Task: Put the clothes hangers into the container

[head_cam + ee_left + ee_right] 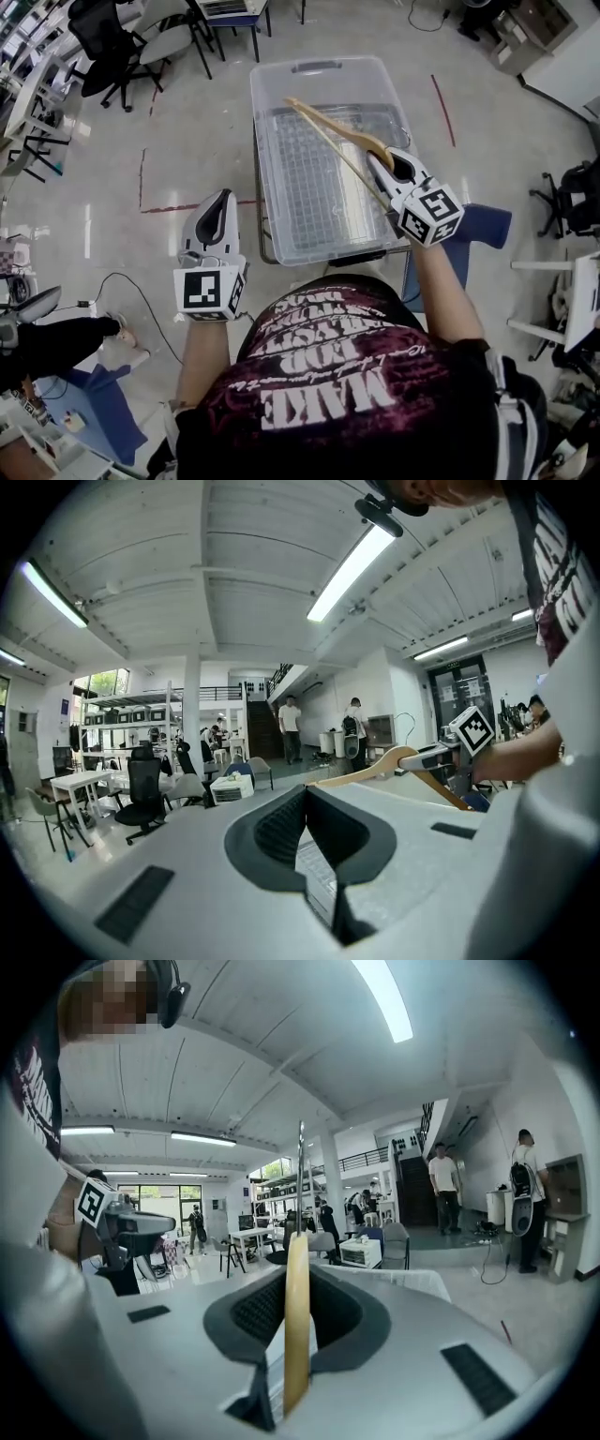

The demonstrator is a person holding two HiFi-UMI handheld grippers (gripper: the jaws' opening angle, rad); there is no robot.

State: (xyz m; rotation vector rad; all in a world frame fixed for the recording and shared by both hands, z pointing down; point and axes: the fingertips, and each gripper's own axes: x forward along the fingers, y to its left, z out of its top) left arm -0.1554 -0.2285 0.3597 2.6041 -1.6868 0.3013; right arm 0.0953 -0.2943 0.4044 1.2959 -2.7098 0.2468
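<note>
A pale workshop floor (187, 141) is stretching out below, with office chairs (122, 42) standing at its far edge. A clear plastic container (319, 67) is sitting in front of the person, its ribbed bottom showing through. The right hand-held gripper (375, 159) is clamping a wooden hanger (337, 131) by one end, holding it tilted above the container with its far end reaching over the middle. The left hand-held gripper (223, 195) is hovering beside the container's left wall, its jaws pressing together with nothing between them.
</note>
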